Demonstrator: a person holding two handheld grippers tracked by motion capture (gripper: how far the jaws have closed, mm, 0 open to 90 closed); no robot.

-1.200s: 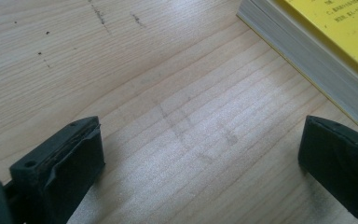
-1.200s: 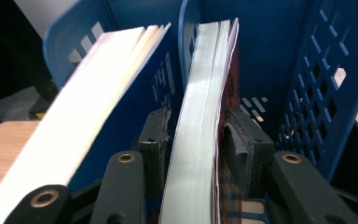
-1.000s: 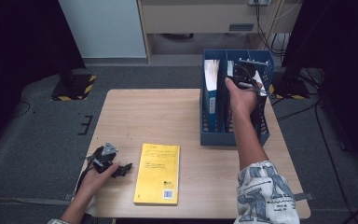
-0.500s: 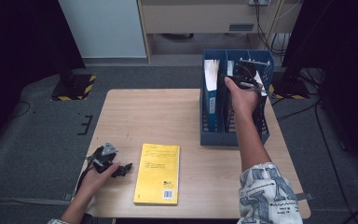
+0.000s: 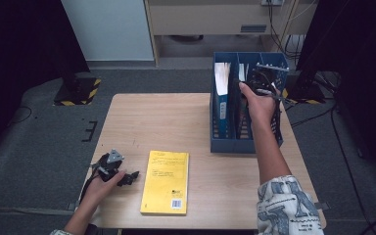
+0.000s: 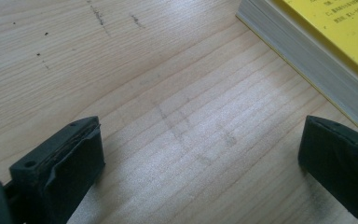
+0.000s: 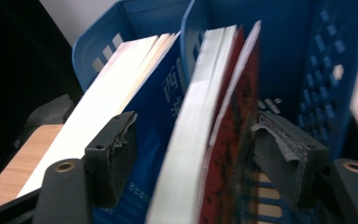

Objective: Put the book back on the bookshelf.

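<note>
A blue file rack (image 5: 247,144) stands at the table's far right. My right gripper (image 5: 263,84) reaches into its middle compartment. Its jaws have just been opening and stand either side of an upright red-covered book (image 7: 228,154), no longer pressing on it (image 7: 196,158). A blue-covered book (image 7: 158,107) stands in the compartment to the left (image 5: 221,95). A yellow book (image 5: 165,182) lies flat near the front edge. My left gripper (image 5: 129,177) rests on the wood just left of it, open with bare table between its jaws (image 6: 200,172); the yellow book's page edge (image 6: 307,60) lies beside one jaw.
The wooden table (image 5: 161,122) has bare surface across its left and middle. A cable trails from my right gripper down the rack's right side (image 5: 276,122). Dark floor surrounds the table, with a cabinet (image 5: 107,29) behind.
The right hand stays at the rack's middle compartment with barely any shift. The left hand and the yellow book have not moved.
</note>
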